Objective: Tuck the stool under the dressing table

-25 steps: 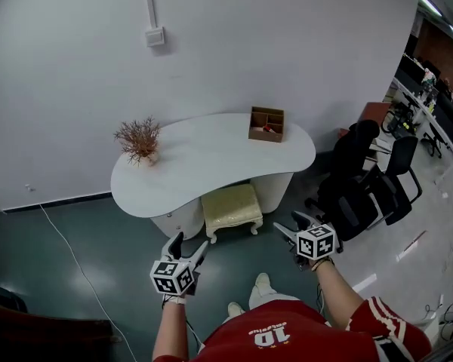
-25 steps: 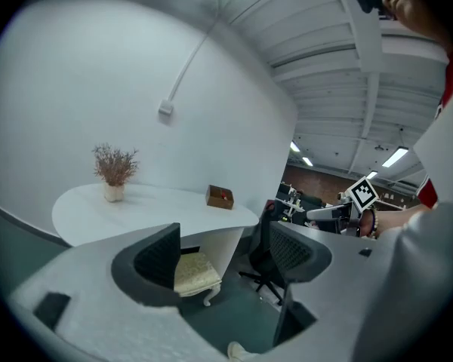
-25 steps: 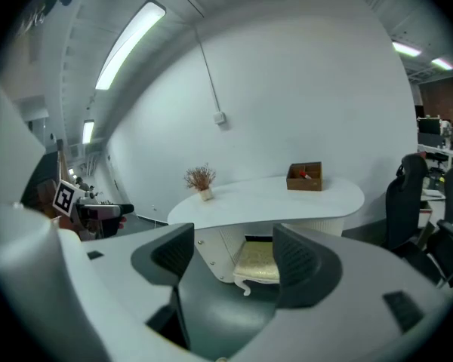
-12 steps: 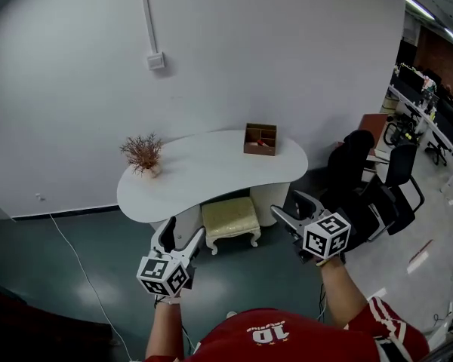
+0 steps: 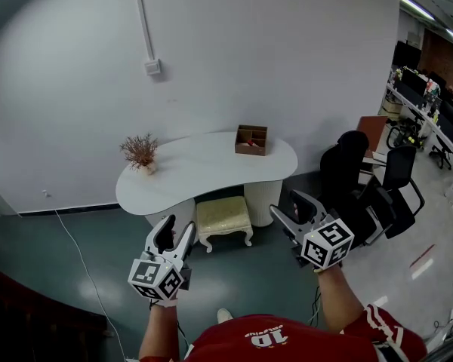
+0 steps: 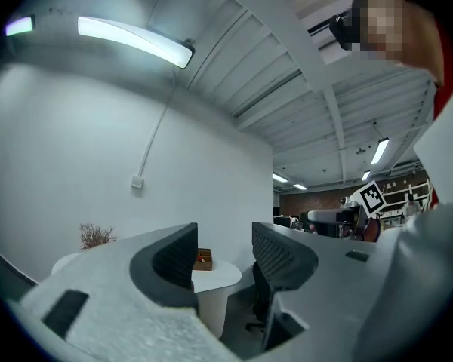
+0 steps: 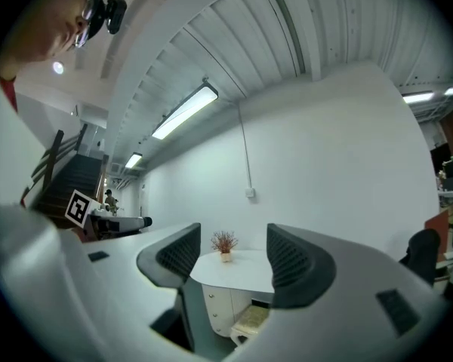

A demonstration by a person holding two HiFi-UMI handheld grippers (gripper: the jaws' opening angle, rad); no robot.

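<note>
The cream cushioned stool (image 5: pixel 223 217) stands with its back part under the white kidney-shaped dressing table (image 5: pixel 204 173), its front part still showing. My left gripper (image 5: pixel 175 232) hovers in the air in front of the table, left of the stool and apart from it. My right gripper (image 5: pixel 288 208) hangs to the stool's right. Both are open with nothing between the pads, and their jaws have just been closing a little. The right gripper view looks through its jaws (image 7: pixel 228 259) at the table (image 7: pixel 234 271) and stool (image 7: pixel 251 321). The left gripper (image 6: pixel 225 251) points level at the table's end (image 6: pixel 215 276).
A brown wooden organiser (image 5: pixel 251 139) and a dried plant in a pot (image 5: pixel 140 153) sit on the table. Black office chairs (image 5: pixel 366 183) crowd the floor at the right. A white cable (image 5: pixel 75 255) trails over the dark floor at the left. The wall stands right behind the table.
Both grippers have risen and drawn back from the stool. Their jaws stand narrower than before. The stool has kept its place under the table's edge.
</note>
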